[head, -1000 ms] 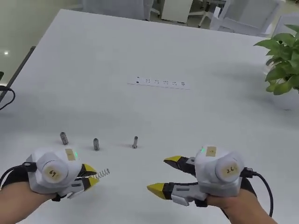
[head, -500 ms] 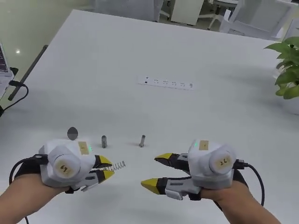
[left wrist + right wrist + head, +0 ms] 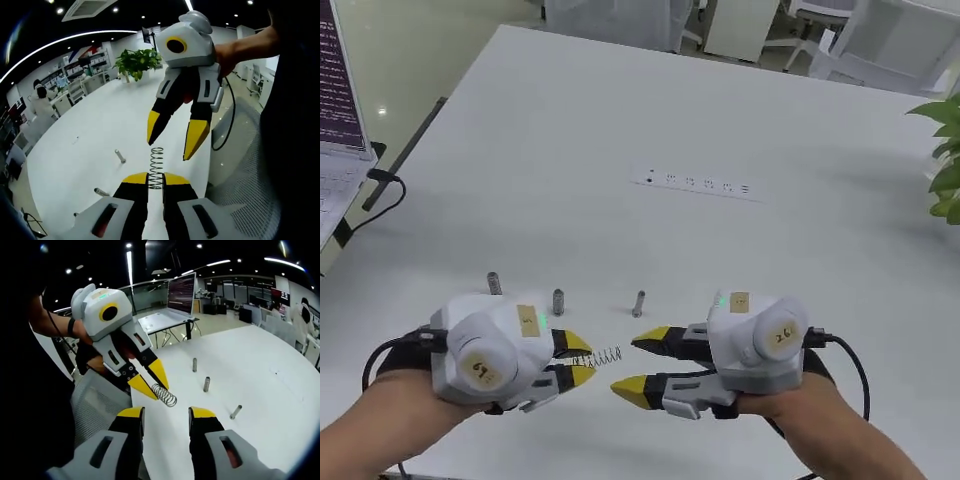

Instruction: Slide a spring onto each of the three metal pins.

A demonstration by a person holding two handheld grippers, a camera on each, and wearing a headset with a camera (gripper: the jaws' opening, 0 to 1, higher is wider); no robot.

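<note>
My left gripper is shut on one end of a small wire spring, which sticks out to the right, level above the white table. My right gripper faces it, open, its yellow tips just beyond the spring's free end. In the left gripper view the spring rises from my shut jaws toward the open right gripper. In the right gripper view my own gripper is open below the spring. Three short metal pins stand in a row: left, middle, right. The left two look ridged, the right one bare.
A white power strip lies flat in the table's middle, beyond the pins. A laptop and a black cable sit past the left edge. A green plant stands at the far right. Chairs line the far side.
Both grippers have come closer together in front of the pins. The spring's free end has gone from well apart to right by the right gripper's open tips. The head camera has shifted too.
</note>
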